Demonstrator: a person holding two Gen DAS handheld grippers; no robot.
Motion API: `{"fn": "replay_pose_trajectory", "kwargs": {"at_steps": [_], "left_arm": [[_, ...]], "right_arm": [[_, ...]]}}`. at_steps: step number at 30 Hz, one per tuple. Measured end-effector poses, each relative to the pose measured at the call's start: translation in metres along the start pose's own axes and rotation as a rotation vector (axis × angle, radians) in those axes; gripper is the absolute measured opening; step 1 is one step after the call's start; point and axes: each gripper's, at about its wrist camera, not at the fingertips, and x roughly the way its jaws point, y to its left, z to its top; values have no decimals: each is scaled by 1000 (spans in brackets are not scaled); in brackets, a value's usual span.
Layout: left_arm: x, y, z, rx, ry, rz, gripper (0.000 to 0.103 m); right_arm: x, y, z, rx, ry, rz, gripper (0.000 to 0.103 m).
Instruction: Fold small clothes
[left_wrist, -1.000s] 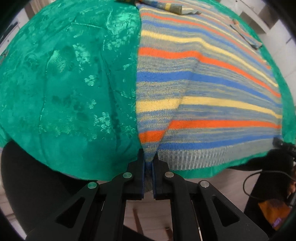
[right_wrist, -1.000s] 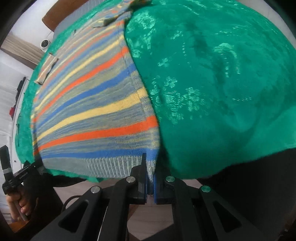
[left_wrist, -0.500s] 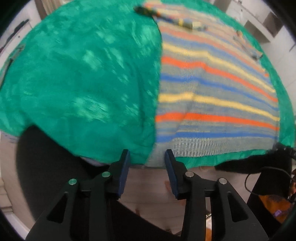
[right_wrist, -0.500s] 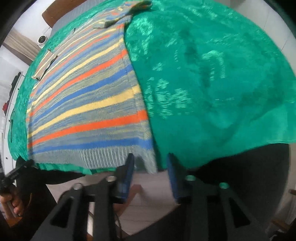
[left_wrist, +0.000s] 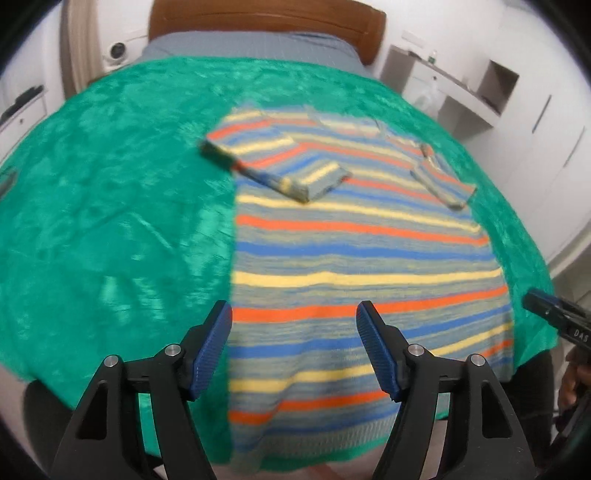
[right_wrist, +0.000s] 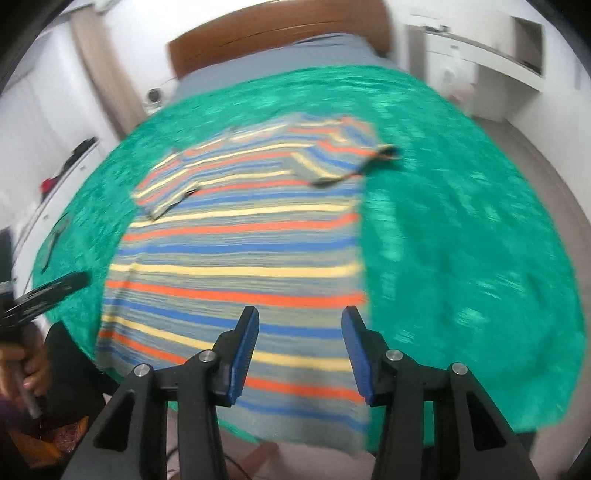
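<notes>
A striped knit sweater (left_wrist: 354, 254) in orange, blue, yellow and grey lies flat on a green bedspread (left_wrist: 110, 221), both sleeves folded in over its body. Its ribbed hem hangs at the near edge of the bed. My left gripper (left_wrist: 293, 339) hovers above the sweater's lower left part, jaws opening, nothing gripped between them. In the right wrist view the same sweater (right_wrist: 243, 254) spreads over the green bedspread (right_wrist: 461, 240). My right gripper (right_wrist: 299, 345) hangs over its lower right part, jaws opening with no cloth pinched. The other gripper shows at each view's side edge.
The bed has a brown headboard (left_wrist: 258, 18) and a grey sheet (left_wrist: 240, 46) at the far end. White shelves (left_wrist: 461, 77) stand to the right, a white cabinet (right_wrist: 55, 177) to the left. A hand (right_wrist: 26, 365) holds a gripper handle at the lower left.
Both grippers let go of the sweater's hem corners, opened and rose away from the bed edge. The whole sweater and the headboard have come into view.
</notes>
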Motion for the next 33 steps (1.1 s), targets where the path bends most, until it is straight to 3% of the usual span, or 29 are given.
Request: {"fn": "replay_pose_trajectory", "kwargs": {"at_steps": [3,7,11,14,17,20,27,30,33], "left_arm": [[16,-5,-20,50,71,38,72],[28,0,-57,93,186,92,74],[21,18,-82,45,287,84,76],[10,24,-83,-5,306,67,75],[-15,28,-85,-12,255,59,75],[-46,35,-82,-30,143,85,83],[-61,79,-56,-137,-74,180,90],[-45,88,-53,-146,-108,253,90],[-35,100,-50,-182,-87,269,90]], "right_arm": [[32,7,-12,-7,61,35,47],[58,-8,-38,47,178,14,47],[57,-22,-61,96,209,2,48],[55,-29,-70,126,233,-1,48],[46,-25,-74,114,257,-24,48],[28,-25,-76,83,235,-61,49],[-9,-27,-75,92,36,-131,61],[-16,-28,-78,106,-28,-163,62],[-21,-26,-80,108,-63,-176,62]]}}
